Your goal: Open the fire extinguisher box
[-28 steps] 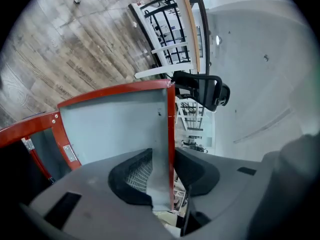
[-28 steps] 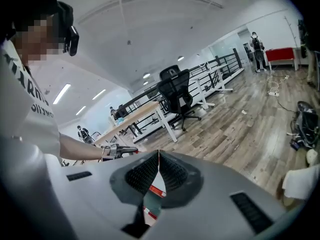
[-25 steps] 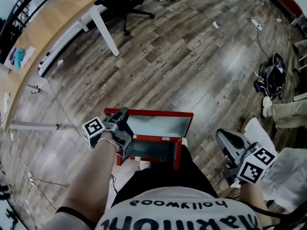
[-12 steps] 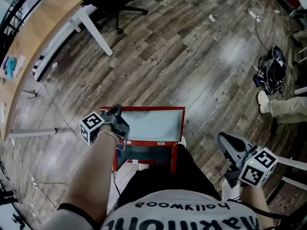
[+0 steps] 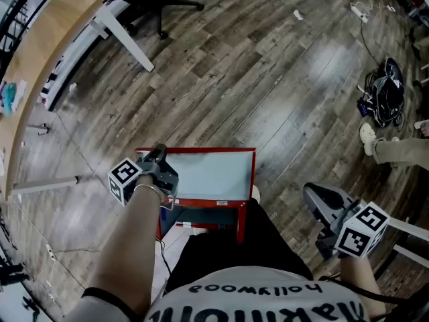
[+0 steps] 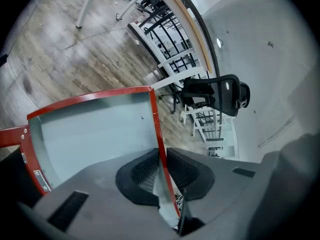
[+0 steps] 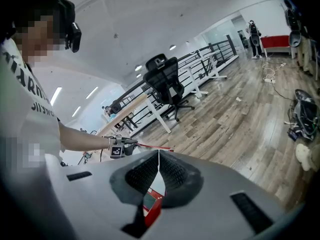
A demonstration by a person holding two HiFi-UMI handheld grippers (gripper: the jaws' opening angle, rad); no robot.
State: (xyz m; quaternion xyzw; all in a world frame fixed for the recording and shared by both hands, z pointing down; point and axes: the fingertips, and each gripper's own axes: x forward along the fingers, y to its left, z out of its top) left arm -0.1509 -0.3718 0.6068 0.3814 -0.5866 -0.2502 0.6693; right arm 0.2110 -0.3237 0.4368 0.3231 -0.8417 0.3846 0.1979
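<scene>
The right claw (image 7: 159, 165) hangs at the person's right side, closed on nothing. The left claw (image 6: 160, 156), its jaws just closed, pinches the red edge of the raised door (image 5: 208, 172) of the fire extinguisher box (image 5: 245, 221), which stands on the wooden floor (image 5: 268, 79) at the person's feet.

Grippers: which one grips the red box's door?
The left gripper: its jaws have just closed on the door's red edge; the right gripper is shut, empty, clear of it.
</scene>
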